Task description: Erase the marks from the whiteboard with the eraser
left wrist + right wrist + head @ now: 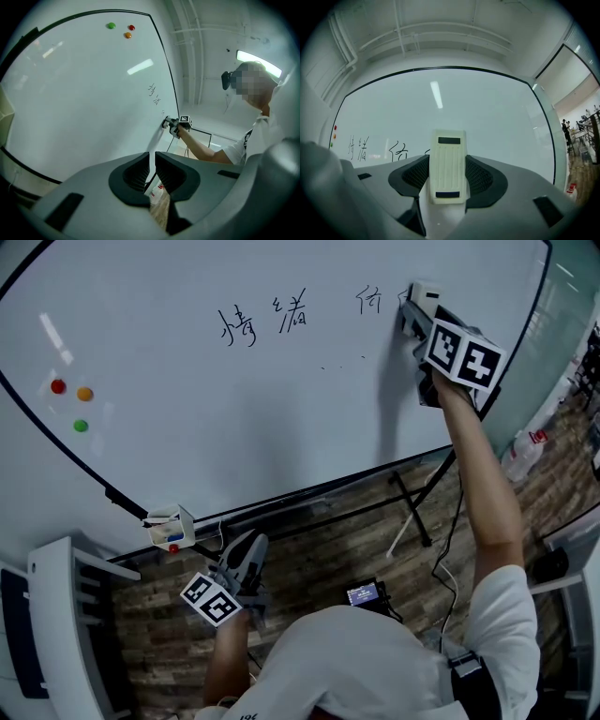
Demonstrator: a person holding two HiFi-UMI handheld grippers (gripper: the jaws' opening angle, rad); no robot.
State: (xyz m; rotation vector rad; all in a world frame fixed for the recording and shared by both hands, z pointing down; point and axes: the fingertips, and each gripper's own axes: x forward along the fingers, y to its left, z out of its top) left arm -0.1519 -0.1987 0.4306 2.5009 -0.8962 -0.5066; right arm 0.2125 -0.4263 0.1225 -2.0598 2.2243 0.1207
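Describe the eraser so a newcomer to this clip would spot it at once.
Start at the big whiteboard, then follow the black handwriting rightward to its end. There the right gripper holds a cream, ribbed, rectangular eraser at the board, pale against the dark jaws clamping it.

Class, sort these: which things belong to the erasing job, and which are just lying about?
Job: whiteboard, marks, eraser, right gripper clamping it.
Lying about: coloured magnets, small box at the board's edge, bottle, idle left gripper.
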